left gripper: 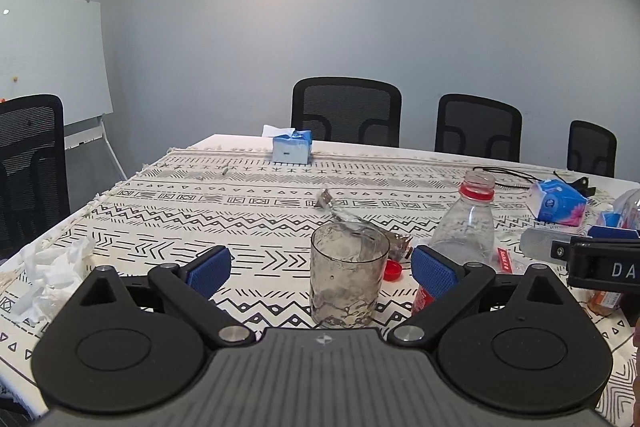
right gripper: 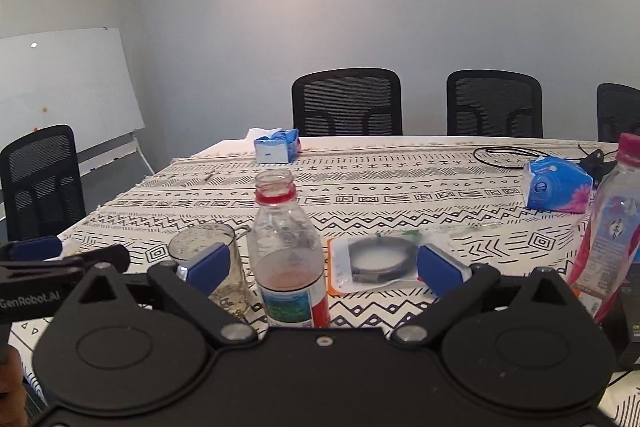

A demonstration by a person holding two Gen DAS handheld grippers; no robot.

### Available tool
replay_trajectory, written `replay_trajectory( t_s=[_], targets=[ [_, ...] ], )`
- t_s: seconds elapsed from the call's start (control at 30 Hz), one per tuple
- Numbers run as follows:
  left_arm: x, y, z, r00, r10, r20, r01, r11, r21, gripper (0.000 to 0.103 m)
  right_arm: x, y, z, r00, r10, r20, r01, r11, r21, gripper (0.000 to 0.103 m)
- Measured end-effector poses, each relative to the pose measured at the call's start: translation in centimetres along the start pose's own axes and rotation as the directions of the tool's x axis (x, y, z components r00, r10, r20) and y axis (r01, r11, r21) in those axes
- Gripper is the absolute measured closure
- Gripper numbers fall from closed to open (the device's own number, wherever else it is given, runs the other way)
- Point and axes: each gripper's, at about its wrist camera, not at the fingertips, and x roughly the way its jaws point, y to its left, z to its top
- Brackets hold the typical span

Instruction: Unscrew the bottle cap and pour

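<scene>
Your left gripper and right gripper were both wide, empty; the uncapped bottle stood beside the glass.

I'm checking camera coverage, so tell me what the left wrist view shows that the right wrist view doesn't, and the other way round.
Only the left wrist view shows the red cap lying on the tablecloth and the crumpled tissue. Only the right wrist view shows the packaged ring and the capped bottle. Both show the open bottle standing upright, the glass beside it, and both grippers open, holding nothing.
</scene>
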Motion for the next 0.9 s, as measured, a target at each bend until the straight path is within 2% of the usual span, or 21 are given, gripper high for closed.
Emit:
replay_trajectory(
  t_s=[0.9],
  targets=[
    [1.2,-0.3,0.0,0.999,0.025,-0.036,-0.025,1.0,-0.003,0.005,2.6,0.7,-0.6,0.999,-0.042,-0.01,0.041,0.998,-0.052,0.001]
  ],
)
